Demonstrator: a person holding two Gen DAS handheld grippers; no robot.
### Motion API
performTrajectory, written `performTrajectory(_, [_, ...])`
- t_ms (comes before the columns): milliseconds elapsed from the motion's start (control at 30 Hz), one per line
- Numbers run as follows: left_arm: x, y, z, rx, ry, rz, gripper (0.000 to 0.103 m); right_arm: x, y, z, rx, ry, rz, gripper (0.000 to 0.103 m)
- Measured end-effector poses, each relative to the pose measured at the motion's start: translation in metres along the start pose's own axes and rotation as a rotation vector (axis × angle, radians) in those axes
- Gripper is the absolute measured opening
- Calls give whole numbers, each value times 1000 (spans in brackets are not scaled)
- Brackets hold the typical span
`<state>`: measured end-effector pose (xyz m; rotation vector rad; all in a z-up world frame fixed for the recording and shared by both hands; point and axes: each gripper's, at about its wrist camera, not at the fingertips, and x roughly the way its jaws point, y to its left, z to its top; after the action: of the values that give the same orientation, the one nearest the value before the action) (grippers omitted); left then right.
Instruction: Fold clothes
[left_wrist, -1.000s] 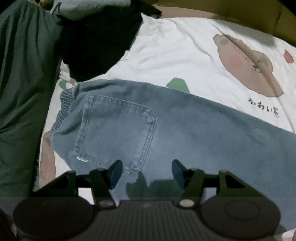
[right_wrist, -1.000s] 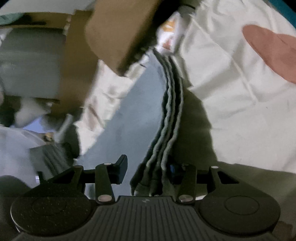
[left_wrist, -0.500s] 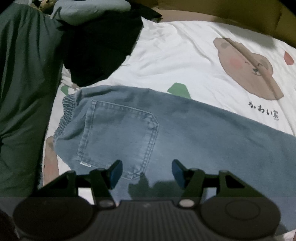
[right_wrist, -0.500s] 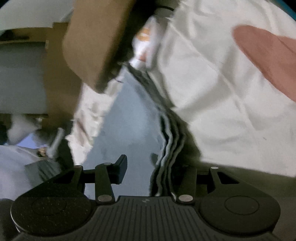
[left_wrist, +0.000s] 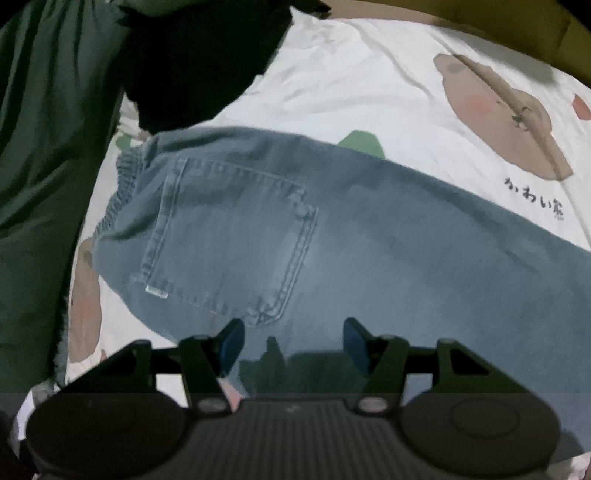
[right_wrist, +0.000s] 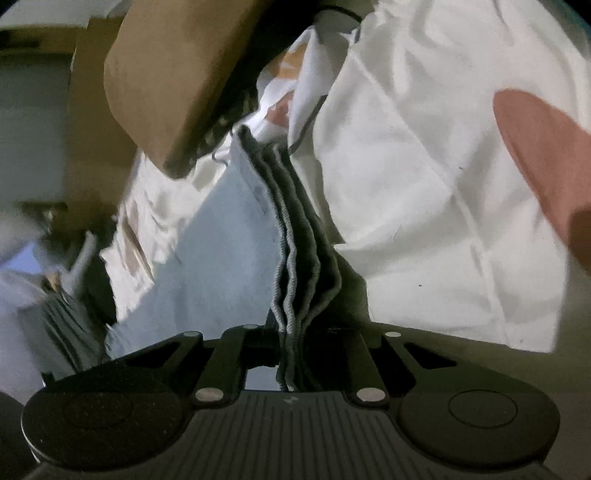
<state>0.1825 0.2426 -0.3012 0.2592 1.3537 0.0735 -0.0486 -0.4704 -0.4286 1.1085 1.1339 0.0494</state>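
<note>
Blue jeans (left_wrist: 369, 243) lie flat across a white bedsheet (left_wrist: 369, 88), folded lengthwise, back pocket (left_wrist: 229, 236) up and elastic waistband (left_wrist: 122, 184) to the left. My left gripper (left_wrist: 293, 345) hovers open just above the jeans below the pocket, nothing between its blue pads. In the right wrist view my right gripper (right_wrist: 295, 347) is shut on the stacked hem edges of the jeans (right_wrist: 303, 258), whose pale denim (right_wrist: 207, 258) runs away to the left over the sheet (right_wrist: 424, 184).
A dark green garment (left_wrist: 40, 184) covers the left side and a black garment (left_wrist: 199, 55) lies at the back left. The sheet carries a brown bear print (left_wrist: 506, 122). A brown cushioned headboard (right_wrist: 177, 74) rises beyond the sheet's edge in the right wrist view.
My right gripper's fingers have closed from wide apart onto the layered hem of the jeans. My left gripper stayed open, shifting only slightly over the jeans.
</note>
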Motion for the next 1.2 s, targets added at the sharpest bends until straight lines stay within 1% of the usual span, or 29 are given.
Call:
performTrajectory(100, [-1,4,-5,-20,-5,-9,62,-4,16,3,-28,17,-11,9])
performTrajectory(167, [-1,6,-8,-33,-8,-15,62,-6,33,5,-67,42,-54,9])
performTrajectory(233, [-1,9,-12,-47,-11,-21,62,-12,49,9,-96,55,-65,9])
performTrajectory(367, [-5,12,-18,-68,-26,-41,62,-28,85,16,-155,67,-59,9])
performTrajectory(533, [-11,11,-27,-79,-56,-75,62,-44,127,17,-212,110,-99,9])
performTrajectory(633, [-13,8,-35,-82,-72,-88,62,-49,161,14,-276,152,-135,9])
performTrajectory(700, [-14,6,-41,-89,-78,-102,62,-51,185,16,-312,165,-141,8])
performTrajectory(767, [-17,3,-49,-84,-89,-119,62,-52,213,19,-346,179,-146,9])
performTrajectory(833, [-19,0,-56,-68,-97,-130,62,-53,240,20,-385,197,-175,8])
performTrajectory(900, [-18,-3,-63,-48,-96,-136,62,-51,270,18,-483,243,-215,9])
performTrajectory(933, [-17,-4,-66,-42,-93,-138,62,-48,284,16,-507,266,-235,9])
performTrajectory(1000, [-15,-5,-70,-48,-92,-149,62,-46,313,10,-554,300,-244,8])
performTrajectory(1133, [-12,-4,-77,-92,-90,-218,62,-48,362,0,-588,297,-229,8])
performTrajectory(1200, [-10,-5,-78,-94,-89,-234,61,-51,383,-5,-592,282,-220,9])
